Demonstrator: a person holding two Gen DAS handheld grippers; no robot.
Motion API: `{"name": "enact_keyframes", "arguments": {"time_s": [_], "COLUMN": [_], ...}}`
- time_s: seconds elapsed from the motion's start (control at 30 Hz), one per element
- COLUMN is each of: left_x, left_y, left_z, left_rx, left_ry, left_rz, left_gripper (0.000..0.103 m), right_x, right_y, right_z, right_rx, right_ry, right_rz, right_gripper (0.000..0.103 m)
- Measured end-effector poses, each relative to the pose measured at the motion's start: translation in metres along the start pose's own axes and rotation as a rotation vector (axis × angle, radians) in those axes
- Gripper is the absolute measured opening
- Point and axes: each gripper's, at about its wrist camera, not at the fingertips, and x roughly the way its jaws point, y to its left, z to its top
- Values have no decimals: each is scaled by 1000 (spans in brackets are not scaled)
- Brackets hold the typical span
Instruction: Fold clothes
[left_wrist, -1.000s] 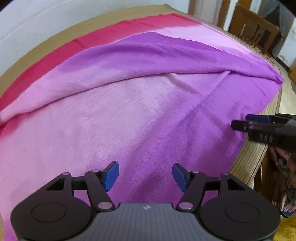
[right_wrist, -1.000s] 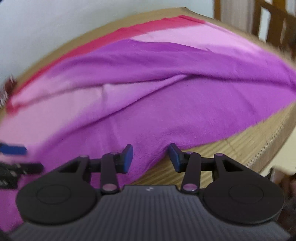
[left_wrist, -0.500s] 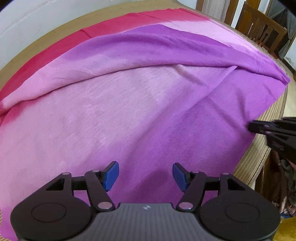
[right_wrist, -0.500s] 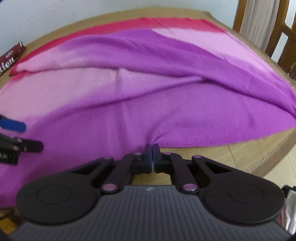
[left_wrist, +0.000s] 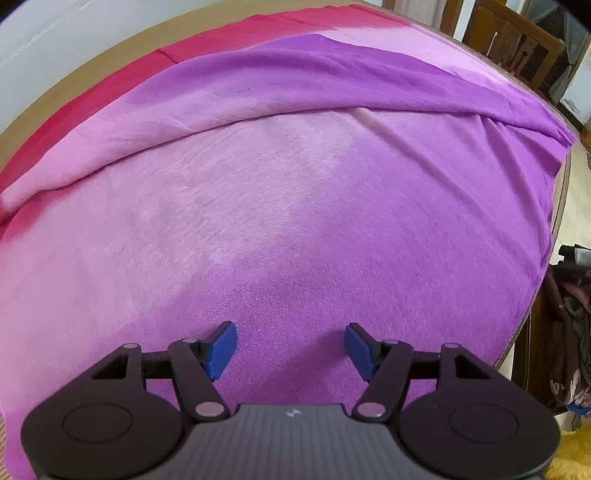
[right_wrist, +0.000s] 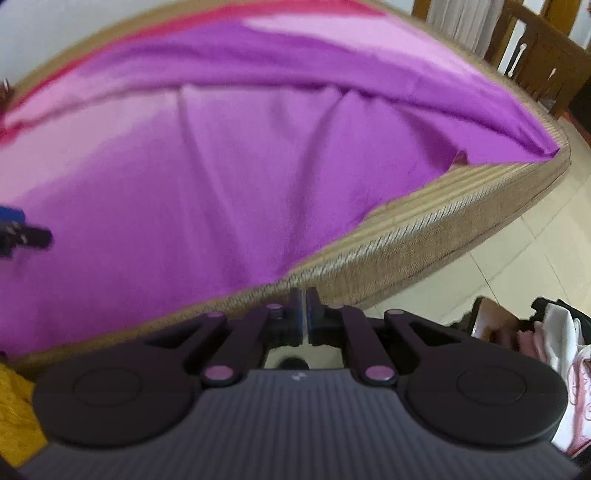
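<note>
A large cloth (left_wrist: 295, 206) shading from red through pink to purple lies spread over the mat-covered table (right_wrist: 424, 236), with a long raised fold across its far part. My left gripper (left_wrist: 290, 347) hovers open just above the purple area, nothing between its blue pads; its tip also shows in the right wrist view (right_wrist: 26, 236). My right gripper (right_wrist: 304, 295) sits at the table's near edge. Its jaws are opening and stand only a thin slit apart, with nothing visible between them. The cloth's near hem (right_wrist: 284, 273) ends just beyond its fingertips, and creases run from there up the cloth.
Wooden chairs (left_wrist: 517, 48) stand beyond the table's far right corner. Past the table edge, a pile of clothes (right_wrist: 554, 332) lies on the tiled floor at lower right and a yellow fabric (right_wrist: 14, 406) at lower left. Dark garments (left_wrist: 569, 350) hang to the right.
The right gripper closed on the cloth's near hem, then drew back to the table's edge, dragging the hem and raising creases; its pads have now parted slightly. The left gripper stayed open and barely moved.
</note>
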Motion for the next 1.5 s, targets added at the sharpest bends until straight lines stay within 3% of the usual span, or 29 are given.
{"name": "enact_keyframes", "arguments": {"time_s": [0.13, 0.23, 0.37, 0.47, 0.57, 0.63, 0.67, 0.7, 0.9, 1.07, 1.17, 1.27, 1.5], "left_x": [1, 0, 2, 3, 3, 3, 3, 3, 4, 6, 7, 8, 6], "left_y": [-1, -4, -7, -8, -8, -10, -11, -12, -13, -9, -9, -11, -15], "left_z": [1, 3, 7, 7, 8, 7, 6, 5, 0, 1, 2, 4, 9], "left_rx": [-14, -25, -78, -108, -137, -146, -147, -145, -149, -171, -179, -191, -207], "left_ry": [-3, -1, 17, 30, 43, 48, 50, 50, 46, 58, 63, 72, 96], "left_rz": [1, 21, 54, 75, 95, 114, 124, 133, 157, 151, 157, 171, 217], "left_gripper": [67, 67, 68, 71, 72, 73, 73, 74, 78, 83, 83, 84, 86], "right_x": [-8, -1, 22, 44, 61, 70, 72, 73, 71, 68, 55, 50, 85], "right_y": [-30, -77, -137, -163, -168, -163, -159, -153, -163, -176, -188, -215, -304], "right_z": [14, 34, 57, 71, 83, 90, 92, 93, 82, 75, 75, 78, 107], "right_rx": [109, 283, 503, 569, 560, 500, 459, 407, 273, 236, 279, 379, 597], "right_ry": [-86, -129, -154, -142, -132, -158, -166, -161, -109, -98, -142, -214, -263], "right_rz": [-44, -55, -28, -9, 10, -27, -53, -87, -250, -157, -93, -125, -185], "right_gripper": [11, 24, 26, 28, 27, 24, 19, 3, 3, 6, 9, 29, 29]}}
